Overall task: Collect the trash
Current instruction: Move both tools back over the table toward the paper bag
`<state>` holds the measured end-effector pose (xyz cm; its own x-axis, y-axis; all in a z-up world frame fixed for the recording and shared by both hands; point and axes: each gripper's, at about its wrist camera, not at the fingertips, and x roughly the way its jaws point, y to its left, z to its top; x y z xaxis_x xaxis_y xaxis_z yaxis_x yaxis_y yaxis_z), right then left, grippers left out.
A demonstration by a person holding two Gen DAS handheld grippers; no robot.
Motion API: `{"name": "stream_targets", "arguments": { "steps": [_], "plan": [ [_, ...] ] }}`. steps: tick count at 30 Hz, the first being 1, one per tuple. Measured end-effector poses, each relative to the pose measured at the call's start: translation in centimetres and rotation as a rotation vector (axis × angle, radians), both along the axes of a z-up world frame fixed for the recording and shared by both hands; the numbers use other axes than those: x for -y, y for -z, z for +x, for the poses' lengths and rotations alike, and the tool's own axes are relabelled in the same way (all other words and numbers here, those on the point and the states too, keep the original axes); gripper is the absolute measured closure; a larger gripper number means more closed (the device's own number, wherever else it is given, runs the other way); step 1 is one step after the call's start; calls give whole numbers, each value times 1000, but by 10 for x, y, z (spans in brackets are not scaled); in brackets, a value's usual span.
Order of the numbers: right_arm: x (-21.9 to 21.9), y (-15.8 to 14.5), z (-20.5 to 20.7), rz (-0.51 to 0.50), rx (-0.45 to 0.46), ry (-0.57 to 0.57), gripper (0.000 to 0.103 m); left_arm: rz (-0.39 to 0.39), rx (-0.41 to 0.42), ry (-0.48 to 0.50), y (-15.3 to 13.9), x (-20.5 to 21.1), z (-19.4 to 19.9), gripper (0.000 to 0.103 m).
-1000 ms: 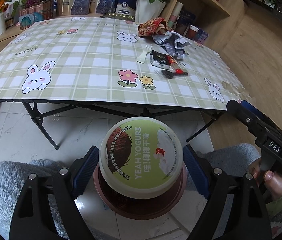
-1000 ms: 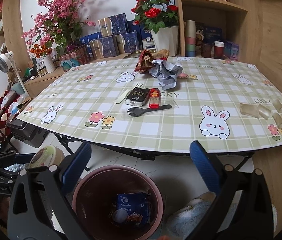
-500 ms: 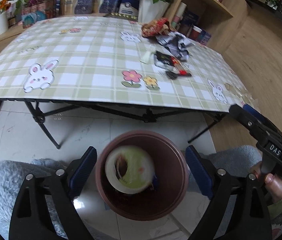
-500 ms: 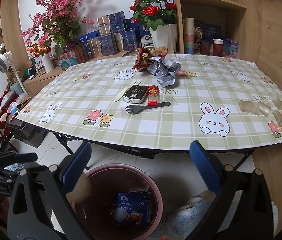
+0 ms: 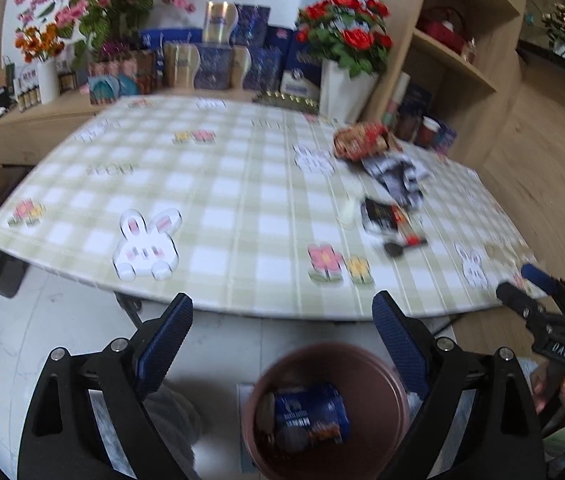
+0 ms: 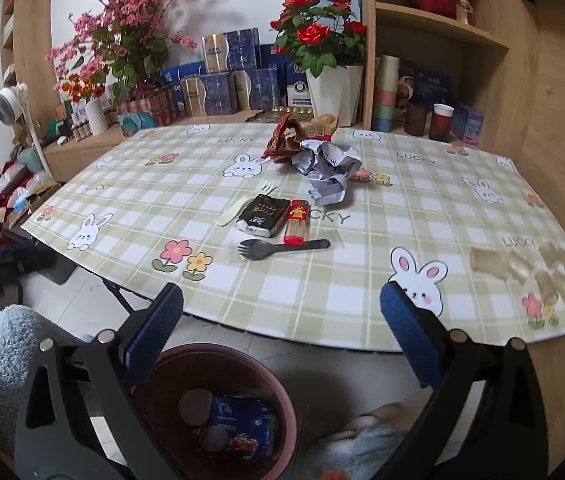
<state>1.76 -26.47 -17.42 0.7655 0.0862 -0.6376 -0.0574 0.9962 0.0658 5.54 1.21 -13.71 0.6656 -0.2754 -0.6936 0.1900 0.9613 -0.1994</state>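
Round brown plastic trash bin (image 6: 218, 412) on floor at 6 o'clock, holding a blue snack packet (image 6: 242, 420). On table: black "Face" packet (image 6: 263, 216) centre, red lighter (image 6: 297, 222) touching its 3 o'clock side, black plastic spork (image 6: 282, 246) at 6, cream fork (image 6: 242, 206) at 9, crumpled grey paper (image 6: 330, 170) and red-brown wrapper (image 6: 302, 134) at 12.

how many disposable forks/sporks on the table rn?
2. A black spork lies nearest the table's front edge, below the red lighter. A pale fork lies left of the black packet. More could hide under the crumpled wrappers.
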Motion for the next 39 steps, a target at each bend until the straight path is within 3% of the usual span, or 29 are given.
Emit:
{"name": "stream_targets", "arguments": {
  "steps": [4, 12, 22, 26, 39],
  "plan": [
    [7, -3, 15, 17, -33, 7, 6, 4, 32, -22, -11, -6, 17, 10],
    [24, -9, 32, 46, -14, 44, 6, -34, 28, -19, -15, -4, 38, 6],
    [39, 4, 51, 85, -21, 64, 6, -8, 11, -19, 2, -1, 55, 6],
    [35, 9, 60, 27, -47, 50, 6, -3, 10, -11, 5, 3, 67, 6],
    [61, 41, 113, 1, -134, 92, 6, -2, 8, 134, -8, 57, 129, 6]
  ]
}}
